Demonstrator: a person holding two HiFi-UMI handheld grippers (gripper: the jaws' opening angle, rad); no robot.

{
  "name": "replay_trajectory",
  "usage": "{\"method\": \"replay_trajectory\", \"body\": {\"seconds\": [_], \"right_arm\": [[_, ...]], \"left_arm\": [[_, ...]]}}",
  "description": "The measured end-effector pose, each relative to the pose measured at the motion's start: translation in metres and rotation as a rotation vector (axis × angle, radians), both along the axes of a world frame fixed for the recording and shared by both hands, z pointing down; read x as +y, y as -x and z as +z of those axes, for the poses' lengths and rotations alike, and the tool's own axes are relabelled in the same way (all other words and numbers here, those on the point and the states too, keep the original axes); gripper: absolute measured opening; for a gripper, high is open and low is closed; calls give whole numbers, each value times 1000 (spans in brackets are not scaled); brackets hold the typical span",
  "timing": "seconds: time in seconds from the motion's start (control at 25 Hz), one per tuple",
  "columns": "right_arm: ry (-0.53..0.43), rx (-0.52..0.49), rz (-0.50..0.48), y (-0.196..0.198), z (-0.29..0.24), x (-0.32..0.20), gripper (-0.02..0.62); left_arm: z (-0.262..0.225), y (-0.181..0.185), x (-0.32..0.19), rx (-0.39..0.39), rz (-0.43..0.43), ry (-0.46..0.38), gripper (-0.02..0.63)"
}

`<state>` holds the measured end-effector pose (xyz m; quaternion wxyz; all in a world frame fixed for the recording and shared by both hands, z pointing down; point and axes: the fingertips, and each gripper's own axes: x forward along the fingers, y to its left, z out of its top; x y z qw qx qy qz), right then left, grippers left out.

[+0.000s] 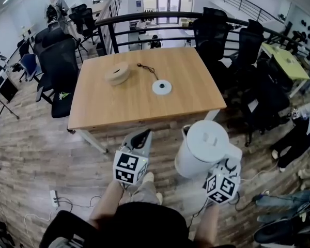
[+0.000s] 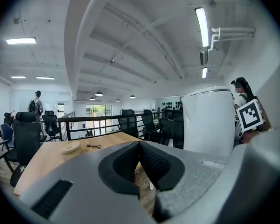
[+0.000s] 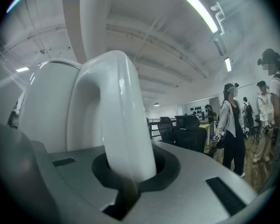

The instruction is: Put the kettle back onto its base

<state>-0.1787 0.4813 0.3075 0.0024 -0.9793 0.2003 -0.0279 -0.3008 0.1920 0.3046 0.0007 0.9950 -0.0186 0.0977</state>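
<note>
Two claws are seen nearest. The left claw (image 2: 139, 146) is shut on nothing. The single white kettle (image 1: 201, 148) is gripped by its handle in the right claw (image 3: 128, 174), short of the one table (image 1: 144, 105). One round base (image 1: 161, 87) is set farther off on that table.

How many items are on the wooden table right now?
2: the kettle base near the middle of the table, and a tan round object to its left in the head view. None seems hidden; the kettle hangs off-table in the right gripper.
</note>
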Motion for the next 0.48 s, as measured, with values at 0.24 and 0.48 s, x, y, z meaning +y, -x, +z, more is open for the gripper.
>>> {"method": "replay_trajectory", "body": {"seconds": [0.24, 0.48], "right_arm": [[-15, -10, 21, -22, 6, 6, 14], [0, -12, 56, -56, 9, 8, 14]], "left_arm": [[5, -29, 2, -5, 22, 1, -3], [9, -76, 0, -9, 53, 6, -3]]}}
